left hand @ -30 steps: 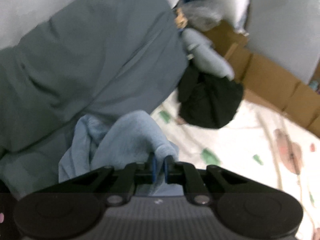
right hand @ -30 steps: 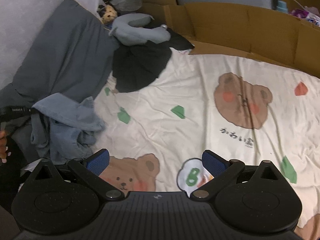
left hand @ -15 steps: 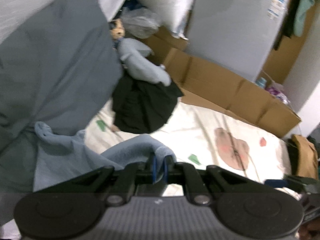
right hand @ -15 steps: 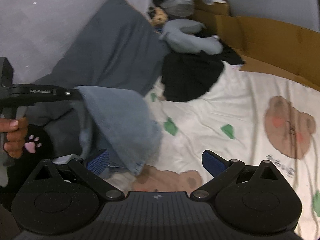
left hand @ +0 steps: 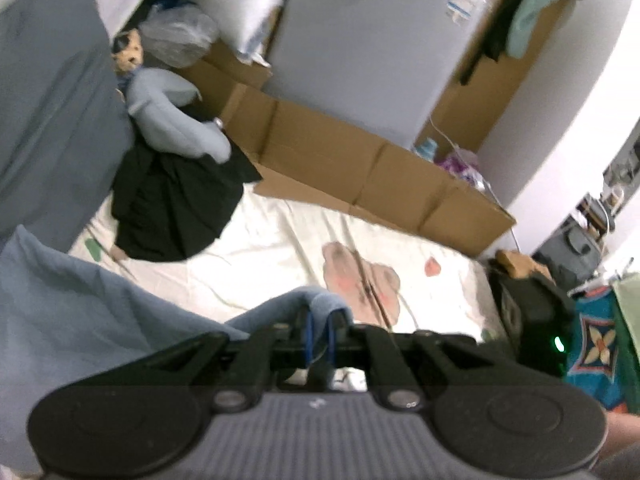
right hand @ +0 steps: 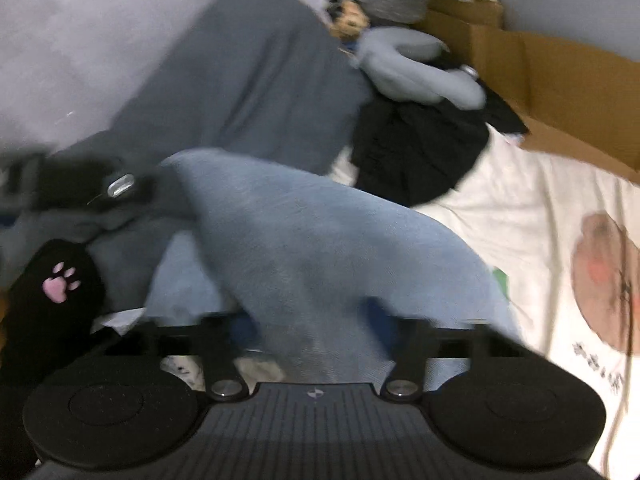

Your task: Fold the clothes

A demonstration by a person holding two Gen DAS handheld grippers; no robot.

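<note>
A person is working at a bed covered by a cream bear-print sheet (left hand: 280, 240), holding a two-finger tool in each hand. The left gripper (left hand: 320, 330) is pinching a bunched edge of the light blue garment (left hand: 80, 312), its blue pads (left hand: 308, 332) nearly together on the cloth, and the fabric is trailing away to the left of that view, lifted off the sheet. The right gripper (right hand: 312, 328) is closing its jaws around a broad fold of the same garment, which is draping between the fingers and filling the middle of the right wrist view; the blur is making it impossible to tell whether the pads are pressing the cloth yet. The garment is thus hanging between the two tools, above the near part of the bed, still rumpled and unspread. Judged from this, the folding is only beginning: the piece is being picked up, and laying it flat and making each fold are still to come. A black garment (left hand: 172, 208) is lying crumpled farther up the bed, just below a grey-blue plush toy (left hand: 172, 120) and beside a dark grey pillow (left hand: 48, 120), apparently also unfolded. Cardboard boxes (left hand: 360, 168) are lining the far edge of the bed.
</note>
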